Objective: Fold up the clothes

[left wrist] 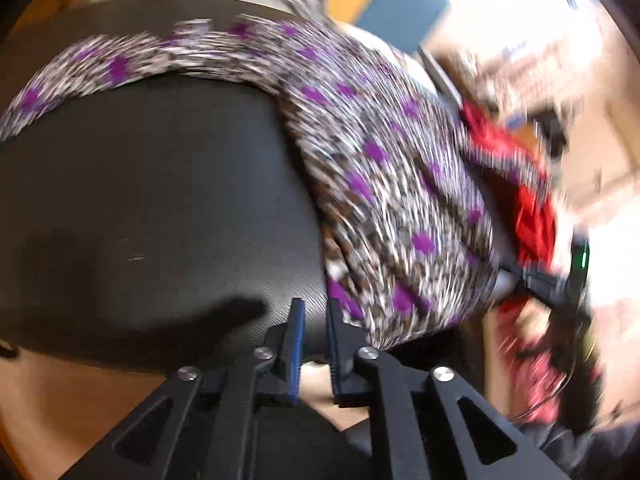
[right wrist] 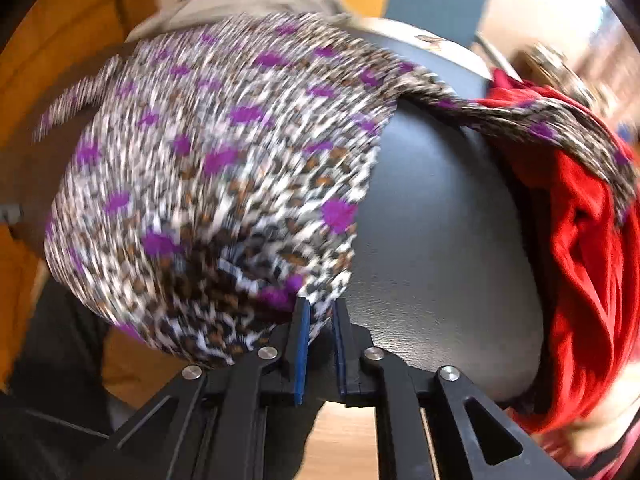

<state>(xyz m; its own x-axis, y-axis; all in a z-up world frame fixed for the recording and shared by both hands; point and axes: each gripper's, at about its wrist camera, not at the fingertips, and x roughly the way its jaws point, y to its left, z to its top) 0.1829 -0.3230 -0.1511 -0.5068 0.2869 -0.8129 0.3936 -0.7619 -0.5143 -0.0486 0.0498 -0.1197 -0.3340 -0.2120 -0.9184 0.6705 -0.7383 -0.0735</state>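
A leopard-print garment with purple spots (left wrist: 380,184) lies draped over a black padded surface (left wrist: 160,200), blurred by motion. My left gripper (left wrist: 315,304) hovers over the black surface just left of the cloth's near edge. Its jaws stand a narrow gap apart with nothing between them. In the right wrist view the same garment (right wrist: 208,168) bunches to the left, with a thin strip trailing right. My right gripper (right wrist: 321,304) is shut on the cloth's near edge, and fabric fills the gap between its blue pads.
A red garment (right wrist: 580,240) is heaped at the right edge of the black surface (right wrist: 432,220); it also shows in the left wrist view (left wrist: 532,216). A beige cloth (right wrist: 248,0) lies at the far side. Orange wooden floor surrounds the surface.
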